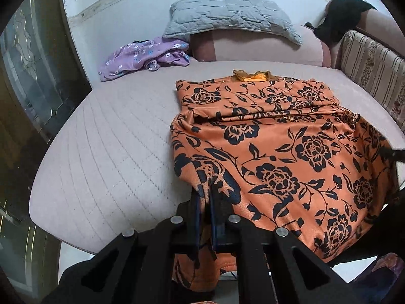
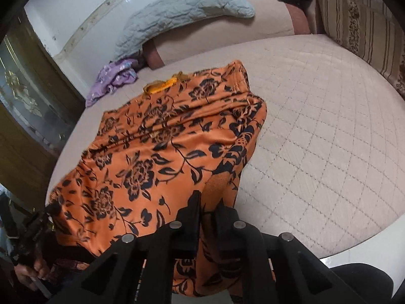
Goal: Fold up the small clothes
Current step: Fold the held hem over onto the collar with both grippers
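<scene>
We see an orange top [image 1: 273, 136] with a black flower print spread on a pale quilted bed [image 1: 114, 136]. Its far part, with the neckline, lies flat on the bed, and a crease runs across its middle. Its near part rises off the bed toward the two tongs.

The left gripper [image 1: 206, 197] is closed on the near left corner of the top; the cloth passes between its two dark fingers and a short flap hangs below them. In the right wrist view, the right gripper [image 2: 208, 200] is closed on the near right corner in the same way, with orange cloth pinched between its fingers and draping down under them. The near hem stretches between the two grips and sags a little.

At the left edge of the right wrist view we see the left gripper [image 2: 38, 230] again, dark against the cloth, and the hand [image 2: 30, 273] that holds it.

A crumpled purple garment [image 1: 144, 57] with small white flowers lies on the far left of the bed, well apart from the top. Behind it a grey quilted pillow [image 1: 227, 17] leans on a pink bolster [image 1: 265, 48]. A striped headboard [image 1: 374, 76] stands along the right side of the bed, and a black garment [image 1: 344, 17] drapes over the far right corner.
</scene>
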`<action>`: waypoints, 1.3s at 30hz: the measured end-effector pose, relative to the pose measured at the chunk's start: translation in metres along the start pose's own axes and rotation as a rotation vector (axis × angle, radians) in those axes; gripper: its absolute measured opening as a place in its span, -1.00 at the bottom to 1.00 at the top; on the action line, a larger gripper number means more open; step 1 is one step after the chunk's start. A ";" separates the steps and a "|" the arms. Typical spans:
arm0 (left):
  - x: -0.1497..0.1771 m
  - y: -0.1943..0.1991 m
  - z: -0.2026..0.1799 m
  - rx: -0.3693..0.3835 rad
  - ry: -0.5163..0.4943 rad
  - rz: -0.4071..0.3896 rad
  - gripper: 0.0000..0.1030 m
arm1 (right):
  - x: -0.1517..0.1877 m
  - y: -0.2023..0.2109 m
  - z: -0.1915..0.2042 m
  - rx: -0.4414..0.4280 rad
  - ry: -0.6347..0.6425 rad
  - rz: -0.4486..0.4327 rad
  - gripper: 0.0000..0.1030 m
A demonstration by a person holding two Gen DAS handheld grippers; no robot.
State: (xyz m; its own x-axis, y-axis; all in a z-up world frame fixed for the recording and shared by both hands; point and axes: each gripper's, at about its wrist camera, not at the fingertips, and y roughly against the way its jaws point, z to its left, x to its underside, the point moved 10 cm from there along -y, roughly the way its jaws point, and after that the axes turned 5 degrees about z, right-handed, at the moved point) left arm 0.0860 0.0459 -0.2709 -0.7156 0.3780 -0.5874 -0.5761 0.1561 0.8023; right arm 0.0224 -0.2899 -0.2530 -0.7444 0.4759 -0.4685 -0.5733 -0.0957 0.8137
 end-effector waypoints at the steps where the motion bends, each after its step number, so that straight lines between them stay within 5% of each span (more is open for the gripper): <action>1: -0.001 -0.003 -0.001 0.001 0.001 0.004 -0.87 | 0.005 -0.006 -0.002 0.005 -0.002 0.024 -0.80; 6: 0.009 -0.023 0.001 -0.010 0.007 0.058 -0.86 | 0.021 -0.031 -0.012 0.030 -0.016 0.095 -0.78; 10: 0.032 -0.053 0.008 -0.012 0.048 0.187 -0.74 | 0.024 -0.035 -0.024 0.045 -0.066 0.142 -0.74; 12: 0.045 -0.066 0.012 -0.013 0.072 0.262 -0.30 | 0.026 -0.036 -0.032 0.058 -0.093 0.161 -0.56; 13: 0.052 -0.071 0.013 -0.005 0.089 0.299 -0.19 | 0.028 -0.036 -0.036 0.068 -0.105 0.174 -0.30; 14: 0.055 -0.073 0.015 0.002 0.107 0.310 -0.15 | 0.031 -0.038 -0.040 0.077 -0.115 0.189 0.25; 15: 0.055 -0.072 0.015 0.015 0.123 0.304 -0.14 | 0.034 -0.040 -0.042 0.076 -0.122 0.197 0.50; 18: 0.061 -0.071 0.009 0.082 0.138 0.331 -0.18 | 0.041 -0.044 -0.038 0.053 -0.112 0.196 0.55; 20: 0.067 -0.068 0.003 0.124 0.136 0.337 -0.24 | 0.045 -0.048 -0.031 0.062 -0.062 0.218 0.43; 21: 0.070 -0.067 -0.002 0.140 0.125 0.338 -0.45 | 0.046 -0.048 -0.027 0.066 -0.039 0.210 0.32; 24: 0.073 -0.061 -0.012 0.144 0.079 0.316 -0.86 | 0.051 -0.047 -0.020 0.136 0.046 0.199 -0.35; 26: 0.070 -0.055 -0.015 0.162 0.069 0.295 -0.87 | 0.051 -0.041 -0.016 0.104 0.044 0.188 -0.71; 33: 0.010 -0.023 -0.014 0.302 0.082 0.196 -0.88 | 0.020 -0.006 0.009 -0.064 0.037 0.108 -0.84; 39: -0.082 -0.009 0.011 0.359 0.136 0.086 -0.88 | -0.053 0.022 0.027 -0.236 -0.039 -0.014 -0.84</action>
State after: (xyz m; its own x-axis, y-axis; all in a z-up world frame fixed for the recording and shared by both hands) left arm 0.1541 0.0241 -0.2290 -0.8148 0.2832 -0.5059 -0.3542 0.4475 0.8211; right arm 0.0584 -0.2934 -0.2016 -0.7247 0.5113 -0.4619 -0.6511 -0.2887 0.7019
